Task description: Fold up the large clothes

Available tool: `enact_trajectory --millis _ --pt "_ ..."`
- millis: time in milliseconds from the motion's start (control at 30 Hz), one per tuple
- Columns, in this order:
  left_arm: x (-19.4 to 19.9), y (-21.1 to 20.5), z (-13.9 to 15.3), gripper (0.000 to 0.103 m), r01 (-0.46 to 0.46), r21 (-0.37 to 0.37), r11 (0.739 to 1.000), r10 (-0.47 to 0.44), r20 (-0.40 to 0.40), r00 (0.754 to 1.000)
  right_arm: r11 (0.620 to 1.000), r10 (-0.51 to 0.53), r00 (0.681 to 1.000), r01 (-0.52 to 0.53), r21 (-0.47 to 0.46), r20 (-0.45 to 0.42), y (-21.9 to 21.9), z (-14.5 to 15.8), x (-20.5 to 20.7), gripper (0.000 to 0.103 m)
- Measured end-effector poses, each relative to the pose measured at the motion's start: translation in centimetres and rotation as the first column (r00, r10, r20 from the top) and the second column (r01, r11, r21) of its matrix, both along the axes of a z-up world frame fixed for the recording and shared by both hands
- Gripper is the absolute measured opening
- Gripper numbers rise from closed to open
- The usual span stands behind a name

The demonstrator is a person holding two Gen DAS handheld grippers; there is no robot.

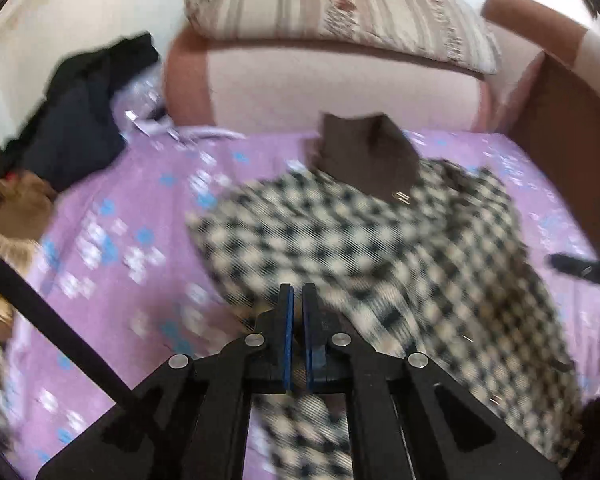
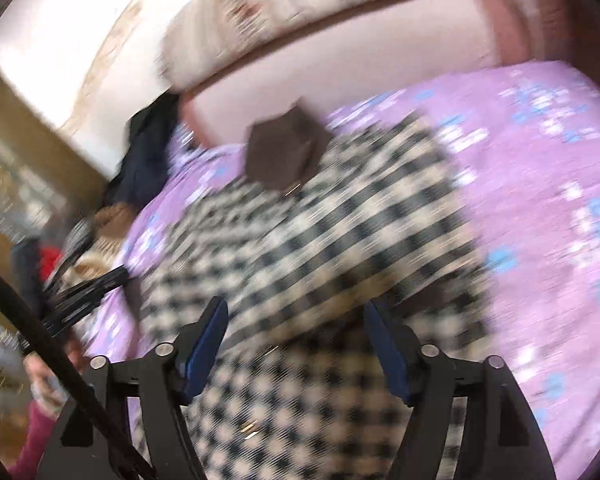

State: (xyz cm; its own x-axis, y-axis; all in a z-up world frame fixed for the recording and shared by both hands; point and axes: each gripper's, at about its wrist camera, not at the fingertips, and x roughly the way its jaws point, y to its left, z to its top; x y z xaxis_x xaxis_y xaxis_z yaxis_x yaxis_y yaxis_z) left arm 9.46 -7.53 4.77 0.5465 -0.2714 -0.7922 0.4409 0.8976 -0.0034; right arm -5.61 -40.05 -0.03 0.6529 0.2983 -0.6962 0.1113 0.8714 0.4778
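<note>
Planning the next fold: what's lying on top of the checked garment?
A brown collar piece lies on the checked garment at its far end. What's beneath the garment, apart from the purple sheet around it, is covered.

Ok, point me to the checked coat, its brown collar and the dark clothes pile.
checked coat (image 1: 400, 248): left wrist view, on the middle of the checked cloth.
brown collar (image 1: 364, 156): left wrist view, on the collar's flat middle.
dark clothes pile (image 1: 80, 120): left wrist view, on the heap's centre, by the wall.
</note>
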Motion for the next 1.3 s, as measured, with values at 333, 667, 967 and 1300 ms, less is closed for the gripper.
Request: enact_trajectory --millis 333,667,967,1300 --pt "2.3 3.3 -1.6 0.086 -0.101 -0.120 0.988 0.085 -0.133 0.988 0.980 -0.193 0.980 0.194 0.033 -0.047 -5.9 -1.2 2.1 0.083" --pt "1.5 0.7 -7.6 0.086 0.007 -0.025 1.000 -0.012 -0.210 0.978 0.985 -0.141 0.987 0.148 0.085 -0.081 -3.4 -3.0 2.5 0.083" --pt "-0.3 -0.5 -5.8 0.016 0.110 0.029 0.993 -0.104 -0.164 0.981 0.983 -0.172 0.983 0.176 0.054 -0.063 -3.9 -2.6 2.2 0.083" --pt "-0.6 -1.6 -3.4 0.018 0.166 0.142 0.976 -0.141 -0.168 0.976 0.972 -0.236 0.969 0.234 -0.035 -0.075 -5.6 -2.5 4.1 0.084"
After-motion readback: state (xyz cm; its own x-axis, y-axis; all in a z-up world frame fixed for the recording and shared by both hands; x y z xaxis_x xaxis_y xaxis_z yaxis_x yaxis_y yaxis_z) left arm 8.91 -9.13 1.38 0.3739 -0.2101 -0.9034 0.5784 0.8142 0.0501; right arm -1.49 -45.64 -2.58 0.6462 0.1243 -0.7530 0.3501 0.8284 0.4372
